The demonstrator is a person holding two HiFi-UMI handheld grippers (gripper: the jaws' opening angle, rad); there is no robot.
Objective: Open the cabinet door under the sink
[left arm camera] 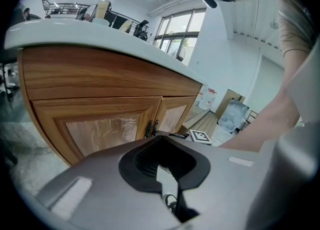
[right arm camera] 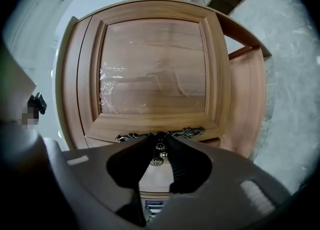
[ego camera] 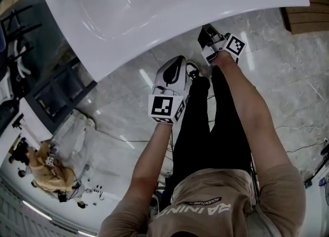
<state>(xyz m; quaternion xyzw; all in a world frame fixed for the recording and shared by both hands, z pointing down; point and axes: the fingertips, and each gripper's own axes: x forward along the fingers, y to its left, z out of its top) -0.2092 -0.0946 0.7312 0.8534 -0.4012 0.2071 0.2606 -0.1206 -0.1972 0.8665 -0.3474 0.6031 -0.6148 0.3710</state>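
- Item: cabinet door (right arm camera: 152, 69), wood with a framed panel, directly under the sink (ego camera: 128, 10). It looks closed, level with the door beside it.
- Handling, as I judge it: rigid, of moderate weight, hinged on the side away from the handle. It should swing in an arc out from under the sink, not come straight back.
- Surface: the panel carries what looks like clear film (slick, nothing to hold there).
- Hold point: handle (right arm camera: 158, 147), dark ornate metal, on the door's meeting edge below the sink front. It is small and hard and probably smooth, so I would grip across its narrow pull.
- Right claw (right arm camera: 159, 139): partly closed around the handle, with the pads seeming to press on it.
- Left claw (left arm camera: 161, 139): jaws together and empty, held back from the sink front, well apart from both doors.
- Risk: the pads could slide off the metal if the pull is not along the arc.
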